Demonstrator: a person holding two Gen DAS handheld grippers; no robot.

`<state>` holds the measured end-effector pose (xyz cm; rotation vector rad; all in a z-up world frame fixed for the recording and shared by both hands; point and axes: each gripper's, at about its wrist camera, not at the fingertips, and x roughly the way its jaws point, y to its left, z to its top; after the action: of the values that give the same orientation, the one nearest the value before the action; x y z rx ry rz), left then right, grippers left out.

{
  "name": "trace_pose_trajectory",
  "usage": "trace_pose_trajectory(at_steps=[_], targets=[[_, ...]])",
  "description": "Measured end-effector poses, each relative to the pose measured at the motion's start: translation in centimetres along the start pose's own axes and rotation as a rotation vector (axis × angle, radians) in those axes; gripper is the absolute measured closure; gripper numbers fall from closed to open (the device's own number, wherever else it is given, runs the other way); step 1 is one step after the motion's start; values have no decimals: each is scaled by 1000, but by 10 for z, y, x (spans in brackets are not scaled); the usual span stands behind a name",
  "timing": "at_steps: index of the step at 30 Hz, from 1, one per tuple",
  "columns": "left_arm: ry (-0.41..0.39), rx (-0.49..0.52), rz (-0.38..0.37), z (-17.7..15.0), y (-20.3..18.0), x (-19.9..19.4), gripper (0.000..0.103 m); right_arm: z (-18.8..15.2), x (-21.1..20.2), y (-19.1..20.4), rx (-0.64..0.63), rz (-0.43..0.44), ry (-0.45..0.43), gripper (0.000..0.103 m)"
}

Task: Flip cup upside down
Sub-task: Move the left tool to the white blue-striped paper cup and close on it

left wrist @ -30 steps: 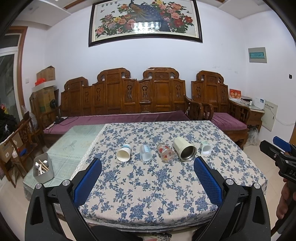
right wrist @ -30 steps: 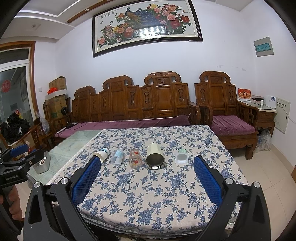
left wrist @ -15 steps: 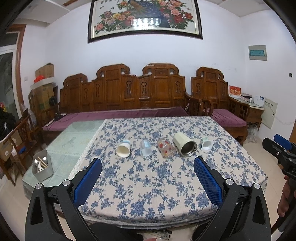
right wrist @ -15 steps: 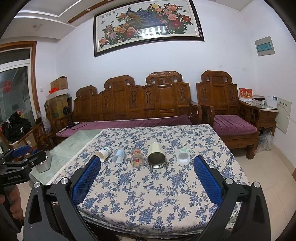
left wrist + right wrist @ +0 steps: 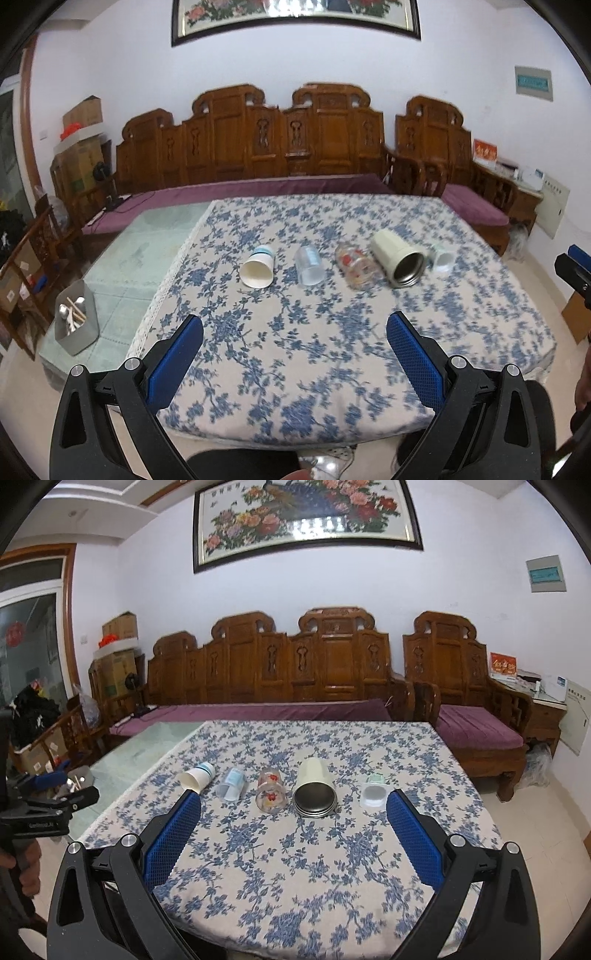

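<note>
Several cups lie on their sides in a row on the floral tablecloth (image 5: 314, 354): a white paper cup (image 5: 257, 271) (image 5: 195, 777), a clear plastic cup (image 5: 309, 266) (image 5: 232, 784), a glass with red flowers (image 5: 355, 266) (image 5: 271, 793), a cream steel-lined tumbler (image 5: 398, 257) (image 5: 314, 788), and a small pale cup (image 5: 442, 257) (image 5: 375, 794). My left gripper (image 5: 294, 341) is open and empty, short of the row. My right gripper (image 5: 293, 819) is open and empty, just in front of the row.
A grey holder with utensils (image 5: 75, 321) stands on the bare green glass part of the table at the left. A carved wooden sofa (image 5: 295, 679) with purple cushions stands behind the table. The other gripper shows at each view's edge (image 5: 572, 271) (image 5: 44, 808).
Both grippers have moved forward toward the row of cups and tilted down a little; the cups look larger. Both stay open. The cups have not moved.
</note>
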<state>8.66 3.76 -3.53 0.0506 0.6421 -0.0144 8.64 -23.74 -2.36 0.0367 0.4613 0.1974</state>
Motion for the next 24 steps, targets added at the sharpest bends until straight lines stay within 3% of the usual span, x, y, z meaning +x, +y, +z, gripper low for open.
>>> trace_pose_trajectory(at_steps=[9,18,24], targets=[[103,14,-18,24,19,86,7,0,113,13,-31,73,134,2],[179,4,-51,43,36,163,7,-11,184,39,-53,193,234,2],[245,19,-70,56,49,219,11,-23,214,46,-59,208,287,4]])
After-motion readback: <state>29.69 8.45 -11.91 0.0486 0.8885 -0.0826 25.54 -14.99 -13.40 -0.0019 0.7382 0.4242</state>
